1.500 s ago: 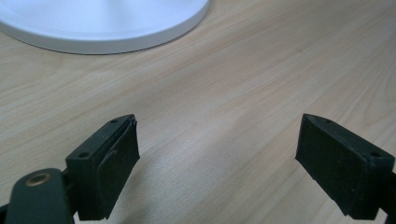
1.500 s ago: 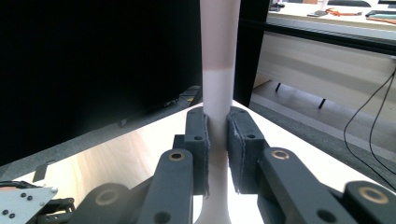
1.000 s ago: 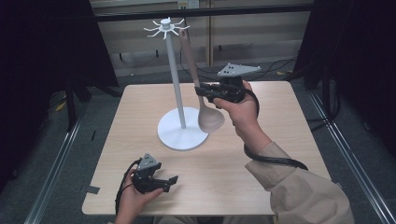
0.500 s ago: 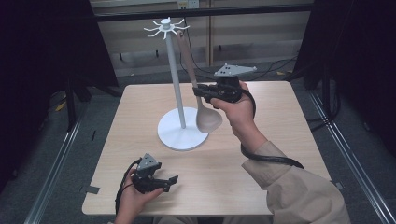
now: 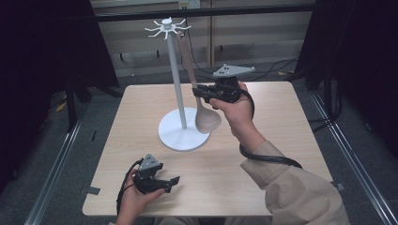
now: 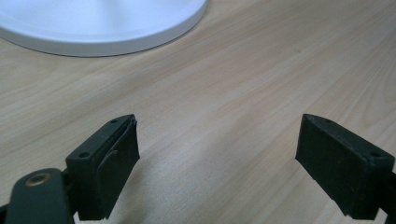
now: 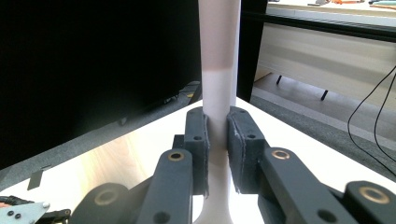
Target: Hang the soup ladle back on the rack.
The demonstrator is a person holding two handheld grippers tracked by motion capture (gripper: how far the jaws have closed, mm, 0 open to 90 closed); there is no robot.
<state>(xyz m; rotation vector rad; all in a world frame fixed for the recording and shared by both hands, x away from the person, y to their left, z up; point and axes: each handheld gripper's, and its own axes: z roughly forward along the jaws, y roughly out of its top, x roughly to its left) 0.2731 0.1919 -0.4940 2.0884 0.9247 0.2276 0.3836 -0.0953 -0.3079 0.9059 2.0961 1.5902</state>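
A wooden spoon (image 5: 207, 120) hangs upright beside a white stand's pole (image 5: 176, 79), its bowl just over the round white base (image 5: 174, 137) and its handle reaching up toward the hooks (image 5: 165, 28). My right gripper (image 5: 199, 92) is shut on the handle above the bowl. In the right gripper view the two pads (image 7: 198, 135) press the pale handle (image 7: 215, 93) from both sides. My left gripper (image 5: 171, 183) rests low near the table's front edge, open with nothing in it. In the left gripper view its jaws (image 6: 217, 140) stand wide apart over bare wood, facing the base (image 6: 102, 23).
The light wooden table (image 5: 291, 140) stands on a grey floor with metal rails at both sides. Dark curtains hang left and right. Cables run behind the table's far edge. A cable (image 5: 267, 158) loops from the right hand over the sleeve.
The right gripper with the spoon has shifted slightly left toward the stand's pole. The left gripper has stayed in place.
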